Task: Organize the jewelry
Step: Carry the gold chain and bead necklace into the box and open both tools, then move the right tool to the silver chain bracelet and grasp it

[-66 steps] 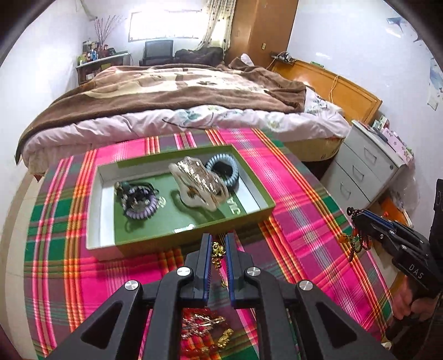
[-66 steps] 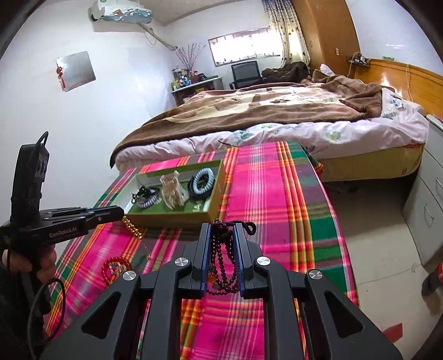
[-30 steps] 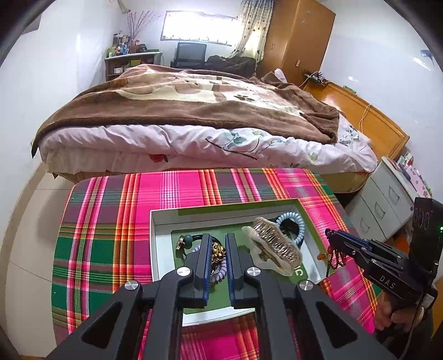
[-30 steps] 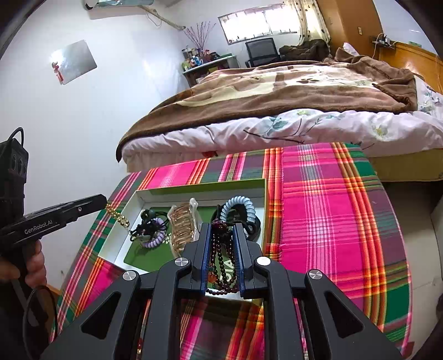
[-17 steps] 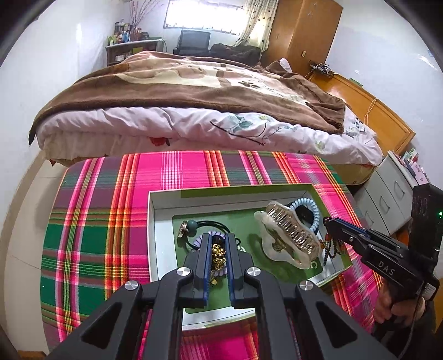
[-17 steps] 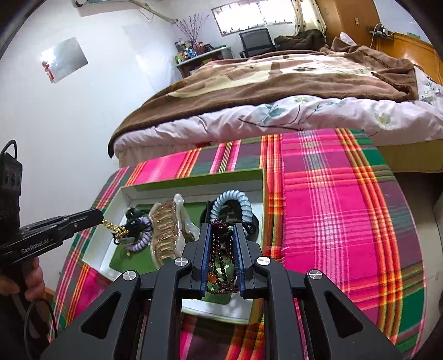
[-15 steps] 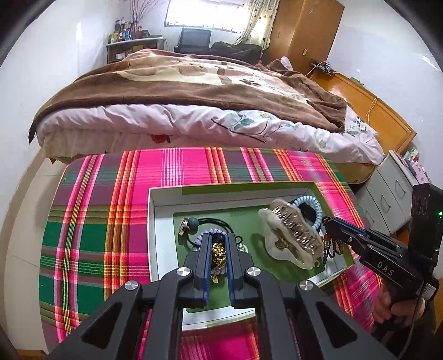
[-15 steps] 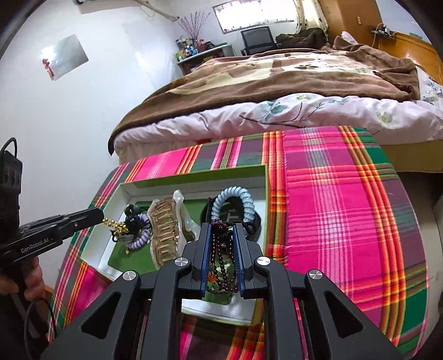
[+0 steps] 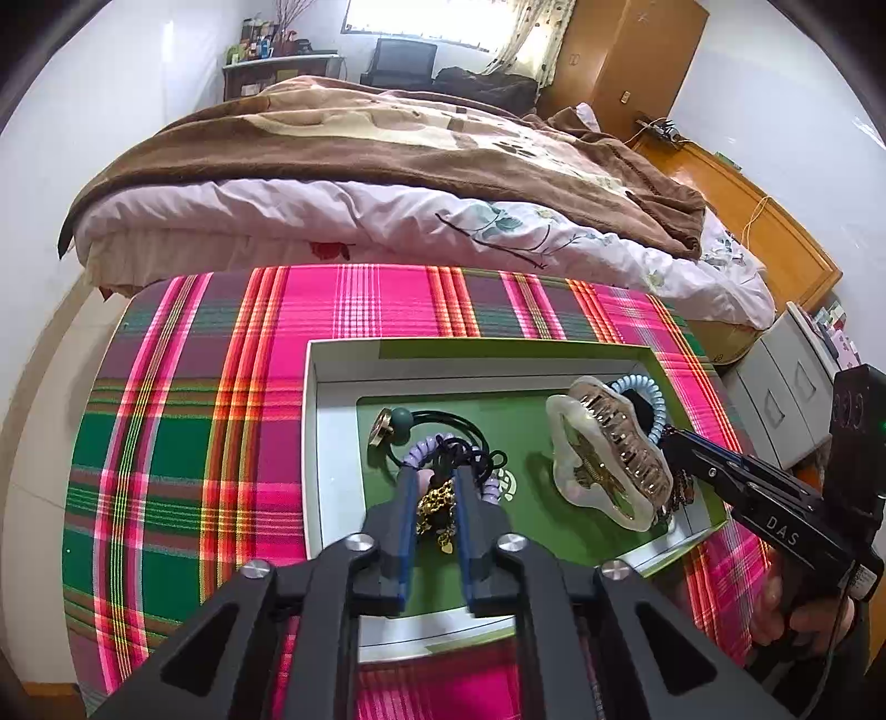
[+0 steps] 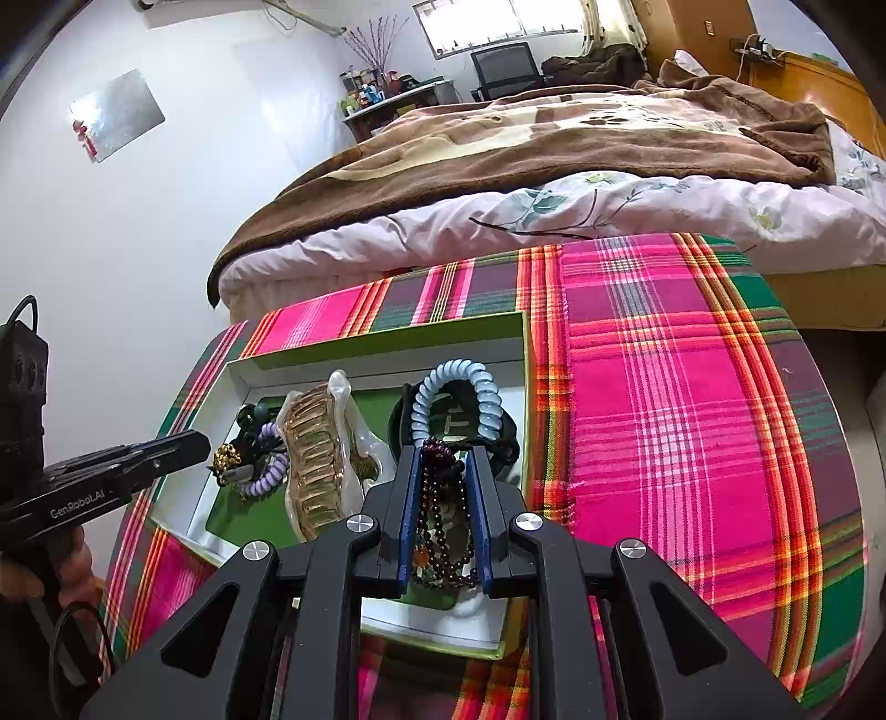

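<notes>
Gold chain [image 9: 436, 507] between opening left tongs [image 9: 434, 476]

Left hand-held gripper [image 9: 436, 487] angled down, jaws opening; right hand-held gripper [image 10: 446, 476] likewise angled, jaws nearly closed.

Walls: white and plain, with a shiny silver sheet [image 10: 117, 113] stuck up high on one wall.
Window: [image 9: 426, 19] at the far end, very bright, with a flowery curtain [image 9: 526, 33] beside it.
Bed: [image 9: 387, 183] big, with a brown blanket [image 9: 354, 138] over a pale sheet that has leaves on it.
Headboard: [image 9: 769, 227] orange wood, along the wall.
Wardrobe: [image 9: 631, 55] tall, brown wood, in the far corner.
Desk: [image 9: 277, 69] under the window, full of little bottles, with a dark chair [image 10: 504, 66] next to it.
Drawers: [image 9: 786, 399] grey, beside the bed.
Tabletop: covered by a pink, green and orange checked cloth [image 9: 183, 421].
Floor: [image 9: 33, 387] pale tiles.
</notes>
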